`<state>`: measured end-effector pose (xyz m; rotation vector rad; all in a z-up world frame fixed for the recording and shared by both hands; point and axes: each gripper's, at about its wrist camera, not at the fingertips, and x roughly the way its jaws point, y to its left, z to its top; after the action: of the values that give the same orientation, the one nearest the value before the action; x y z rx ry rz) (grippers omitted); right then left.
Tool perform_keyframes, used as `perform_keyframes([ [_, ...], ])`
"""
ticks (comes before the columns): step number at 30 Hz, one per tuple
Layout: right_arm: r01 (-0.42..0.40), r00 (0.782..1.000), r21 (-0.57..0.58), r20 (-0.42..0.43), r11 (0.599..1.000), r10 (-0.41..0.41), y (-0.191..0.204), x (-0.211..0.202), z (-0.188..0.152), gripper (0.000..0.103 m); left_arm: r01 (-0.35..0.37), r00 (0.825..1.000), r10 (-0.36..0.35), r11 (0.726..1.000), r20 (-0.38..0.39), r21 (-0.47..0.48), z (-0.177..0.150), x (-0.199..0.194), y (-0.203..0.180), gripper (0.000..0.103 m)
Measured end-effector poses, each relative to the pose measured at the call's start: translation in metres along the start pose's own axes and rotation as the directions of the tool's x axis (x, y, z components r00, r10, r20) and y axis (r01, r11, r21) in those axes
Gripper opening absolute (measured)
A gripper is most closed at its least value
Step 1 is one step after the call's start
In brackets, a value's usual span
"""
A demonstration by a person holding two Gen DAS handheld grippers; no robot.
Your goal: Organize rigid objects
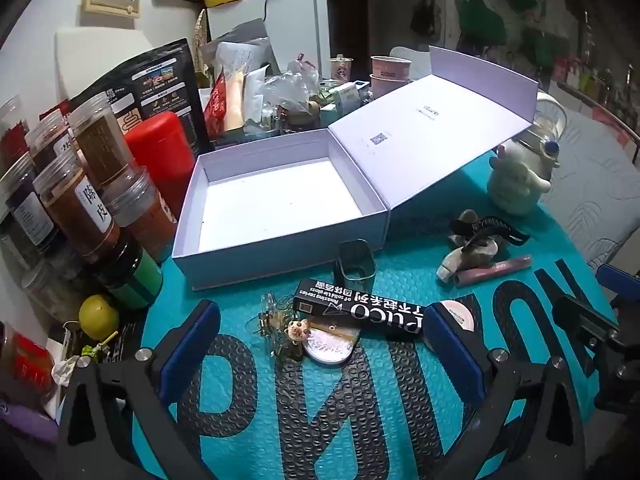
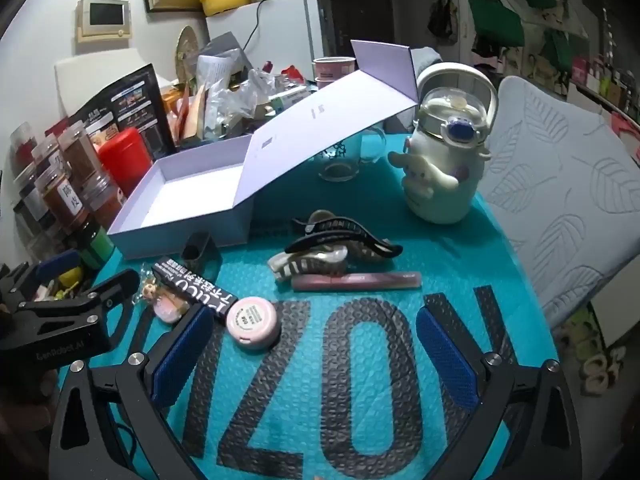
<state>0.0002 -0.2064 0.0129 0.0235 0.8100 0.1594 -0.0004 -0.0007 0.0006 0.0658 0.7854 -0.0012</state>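
Observation:
An open white box [image 1: 280, 204] with its lid [image 1: 432, 128] flipped right stands on a teal mat [image 1: 328, 420]; it also shows in the right wrist view [image 2: 180, 204]. In front lie a black PUCO carton [image 1: 360, 308], a small dark cup [image 1: 354, 260], a keychain charm [image 1: 296, 330], hair claws [image 2: 340, 244], a pink tube [image 2: 356, 280] and a pink round compact [image 2: 252, 322]. My left gripper [image 1: 320, 344] is open and empty, just short of the carton. My right gripper [image 2: 316, 344] is open and empty near the compact.
Spice jars [image 1: 80, 184], a red canister [image 1: 160, 156] and a lemon [image 1: 98, 316] crowd the left. A white character kettle [image 2: 444, 168] stands right of the box, with a glass mug [image 2: 352, 156] under the lid. Clutter lies behind. A cushioned chair [image 2: 560, 208] is at right.

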Motion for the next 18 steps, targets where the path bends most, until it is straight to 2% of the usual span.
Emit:
perform_keyframes([
  [8, 0.03, 1.0, -0.011, -0.006, 0.999, -0.031, 0.002, -0.002, -0.002, 0.103, 0.028, 1.0, -0.029, 0.999, -0.011, -0.023, 0.004, -0.005, -0.013, 0.103],
  [10, 0.03, 0.999, 0.002, -0.012, 1.0, -0.03, -0.005, -0.001, -0.001, 0.103, 0.047, 0.999, -0.047, 0.999, -0.015, 0.008, 0.001, 0.002, -0.006, 0.103],
  [18, 0.054, 0.999, 0.015, 0.001, 0.998, -0.054, -0.007, -0.006, -0.001, 0.103, 0.071, 0.997, -0.07, 0.997, -0.023, 0.02, 0.001, 0.001, -0.007, 0.103],
])
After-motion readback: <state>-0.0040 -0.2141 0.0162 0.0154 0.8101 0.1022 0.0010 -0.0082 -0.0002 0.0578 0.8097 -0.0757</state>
